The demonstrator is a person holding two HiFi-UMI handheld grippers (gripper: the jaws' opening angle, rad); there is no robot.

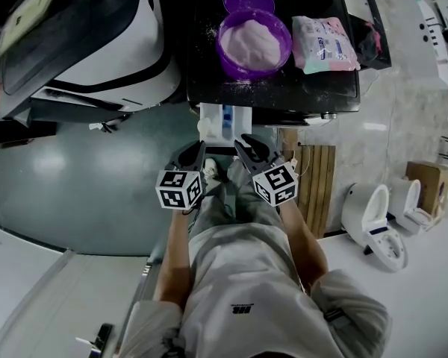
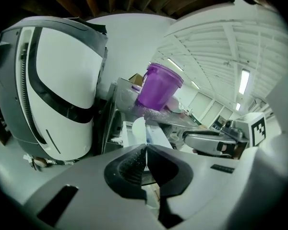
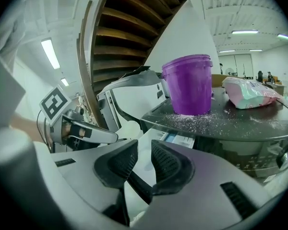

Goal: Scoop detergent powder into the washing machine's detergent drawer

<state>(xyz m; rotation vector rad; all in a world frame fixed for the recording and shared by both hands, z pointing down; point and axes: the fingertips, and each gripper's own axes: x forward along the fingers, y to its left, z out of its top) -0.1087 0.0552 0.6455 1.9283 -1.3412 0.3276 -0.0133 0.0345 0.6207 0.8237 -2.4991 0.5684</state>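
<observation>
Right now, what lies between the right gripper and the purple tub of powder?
The pulled-out detergent drawer, below the tub; the head view shows it best.

A big showroom-like hall (hardly a home): toilets [image 1: 375, 222] stand on bare floor right of the washing machine [image 1: 284, 88], with strip lights [image 3: 245, 31] overhead.

The left gripper [image 1: 200, 148] and right gripper [image 1: 243, 142] were held side by side ahead of the body, pointed forward and somewhat downward, with the left forearm [image 1: 175, 252] and right forearm [image 1: 302, 237] extended. The left fingers [image 2: 134, 164] were closed tip to tip; the right fingers [image 3: 169, 164] were set slightly apart.
</observation>
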